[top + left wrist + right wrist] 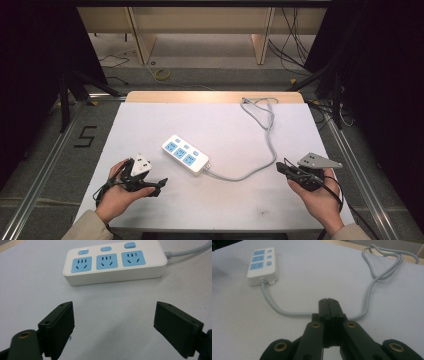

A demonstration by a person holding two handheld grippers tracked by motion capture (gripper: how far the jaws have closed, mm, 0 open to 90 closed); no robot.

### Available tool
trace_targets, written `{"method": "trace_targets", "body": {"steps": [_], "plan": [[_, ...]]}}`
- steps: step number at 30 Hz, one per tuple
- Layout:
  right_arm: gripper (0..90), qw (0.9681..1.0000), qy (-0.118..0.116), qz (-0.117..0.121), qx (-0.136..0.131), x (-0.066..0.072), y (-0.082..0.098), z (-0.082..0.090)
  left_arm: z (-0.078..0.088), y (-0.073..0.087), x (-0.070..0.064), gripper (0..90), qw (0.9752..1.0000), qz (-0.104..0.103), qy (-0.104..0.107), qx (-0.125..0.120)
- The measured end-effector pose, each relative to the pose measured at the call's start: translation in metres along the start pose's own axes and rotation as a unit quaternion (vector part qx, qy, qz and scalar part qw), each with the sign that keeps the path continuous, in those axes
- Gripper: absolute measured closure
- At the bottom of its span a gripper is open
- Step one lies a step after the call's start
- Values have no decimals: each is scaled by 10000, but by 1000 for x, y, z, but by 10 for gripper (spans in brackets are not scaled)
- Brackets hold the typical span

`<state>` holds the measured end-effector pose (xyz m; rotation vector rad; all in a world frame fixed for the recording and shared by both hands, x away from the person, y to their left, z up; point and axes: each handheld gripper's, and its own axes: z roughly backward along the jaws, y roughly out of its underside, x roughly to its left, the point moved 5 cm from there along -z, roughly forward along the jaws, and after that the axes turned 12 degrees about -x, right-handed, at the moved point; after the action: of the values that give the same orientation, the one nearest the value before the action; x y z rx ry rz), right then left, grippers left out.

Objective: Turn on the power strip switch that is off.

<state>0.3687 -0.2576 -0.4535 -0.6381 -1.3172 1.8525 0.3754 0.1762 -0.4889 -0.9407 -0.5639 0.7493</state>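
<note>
Two grippers are held, one in each hand, low over the near part of the table. The left gripper is seen in its own view with its jaws spread wide and nothing between them; bare white surface lies in the gap. The right gripper is seen with its jaws pressed flat together, and nothing is pinched in them.

One power strip is counted, white, with three blue sockets and three blue buttons. It lies flat near the middle of the table, just ahead of the left gripper and well apart from the right one. One grey cable is led from its right end, curved past the tip of the right gripper and run up to a loose loop near the far edge.

The table is covered in white, with a strip of bare wood shown along its far edge. It is framed by metal rails on a grey floor, where a "5" is marked at the left. Loose cables are seen on the floor beyond.

Open surface is left between the two hands and along the near edge.
</note>
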Motion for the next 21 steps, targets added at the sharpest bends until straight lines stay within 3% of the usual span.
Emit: {"method": "trace_targets", "body": {"steps": [21], "plan": [[900,9999,-78,47,90,7,-4,-11,0,0,0,165,10000,-10,-3,13]]}}
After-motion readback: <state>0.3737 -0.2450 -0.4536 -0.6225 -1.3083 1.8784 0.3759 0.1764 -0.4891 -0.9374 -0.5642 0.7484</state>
